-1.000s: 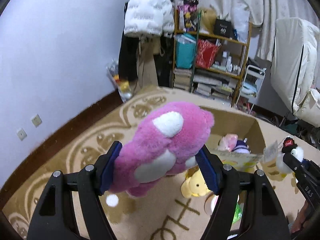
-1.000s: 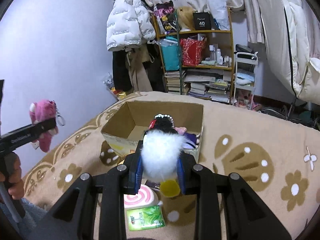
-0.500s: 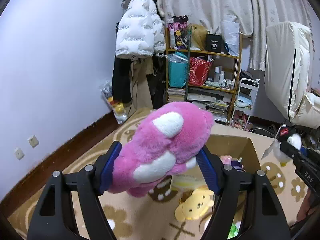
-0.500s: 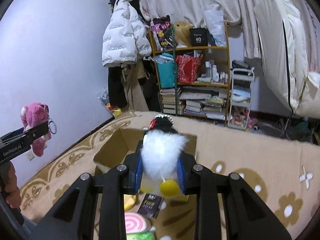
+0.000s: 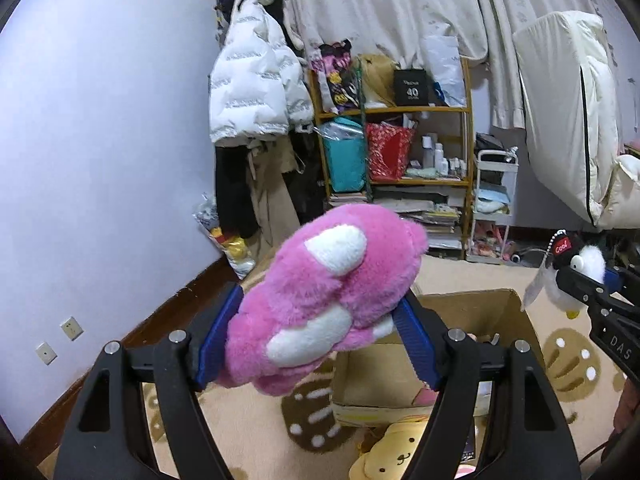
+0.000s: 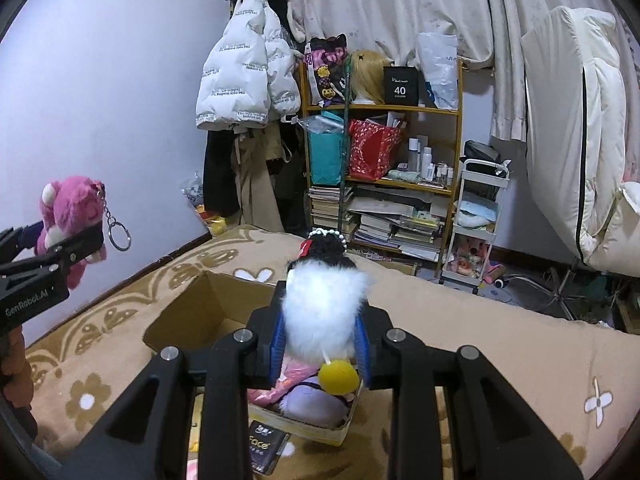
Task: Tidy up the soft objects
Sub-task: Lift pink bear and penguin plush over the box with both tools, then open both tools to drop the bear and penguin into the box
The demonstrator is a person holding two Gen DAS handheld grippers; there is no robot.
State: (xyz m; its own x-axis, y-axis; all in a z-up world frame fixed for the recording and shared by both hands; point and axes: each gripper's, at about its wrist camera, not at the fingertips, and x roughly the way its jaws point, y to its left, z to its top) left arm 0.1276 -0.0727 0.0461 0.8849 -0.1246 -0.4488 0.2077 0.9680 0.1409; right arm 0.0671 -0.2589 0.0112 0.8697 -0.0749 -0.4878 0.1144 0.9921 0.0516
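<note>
Centre frame in the left wrist view, the left tool grips a fluffy pink plush bear. The right tool is clamped on a white fluffy penguin toy with black cap. Both hang above the open brown cardboard box. Recommended: lower each toy inside the box walls before releasing.

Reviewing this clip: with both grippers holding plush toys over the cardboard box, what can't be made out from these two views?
- Cardboard box contents: mostly hidden by the white penguin plush and right gripper; in the left wrist view, by the pink bear plush and left gripper.
- Yellow plush: cut off by the bottom edge, left wrist view.
- Dark packet: print too small to read.
</note>
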